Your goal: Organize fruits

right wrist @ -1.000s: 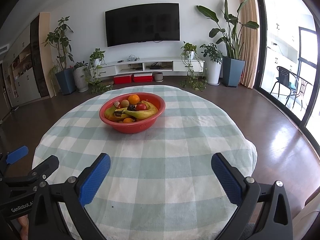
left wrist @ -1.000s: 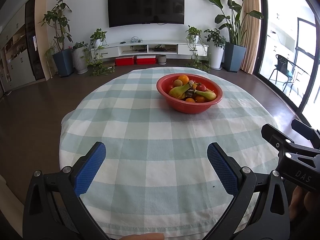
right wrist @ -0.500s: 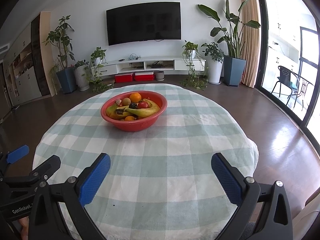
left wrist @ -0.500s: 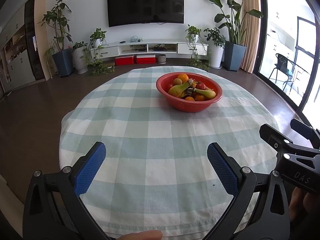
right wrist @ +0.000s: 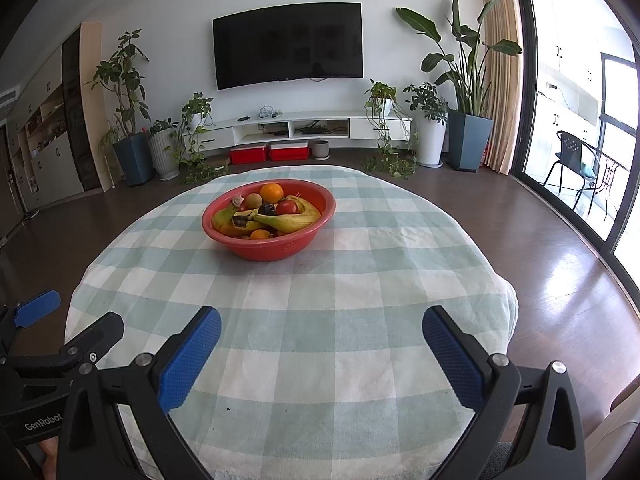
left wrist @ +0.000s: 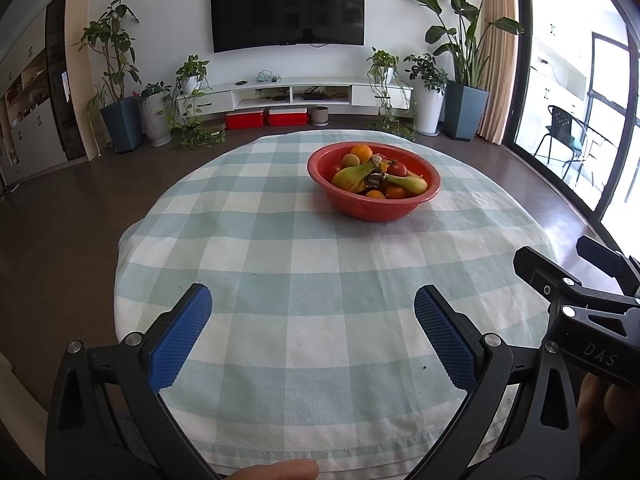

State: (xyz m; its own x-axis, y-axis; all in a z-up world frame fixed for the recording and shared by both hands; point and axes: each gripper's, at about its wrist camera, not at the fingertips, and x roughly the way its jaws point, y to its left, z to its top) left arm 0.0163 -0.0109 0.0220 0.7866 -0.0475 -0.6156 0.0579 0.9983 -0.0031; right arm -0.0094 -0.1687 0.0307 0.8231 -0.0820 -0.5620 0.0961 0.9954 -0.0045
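Fruit heaped in the bowl, both grippers wide and empty

The red bowl (right wrist: 269, 222) sat at eleven o'clock of the right gripper (right wrist: 321, 352), one o'clock of the left gripper (left wrist: 313, 330); bananas (right wrist: 290, 220) lay crosswise.

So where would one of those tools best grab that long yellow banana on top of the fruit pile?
Across the middle of the long yellow banana, coming straight down from above. It lies on top of the pile in the red plastic bowl, its narrow width exposed, while the rim blocks a sideways approach.
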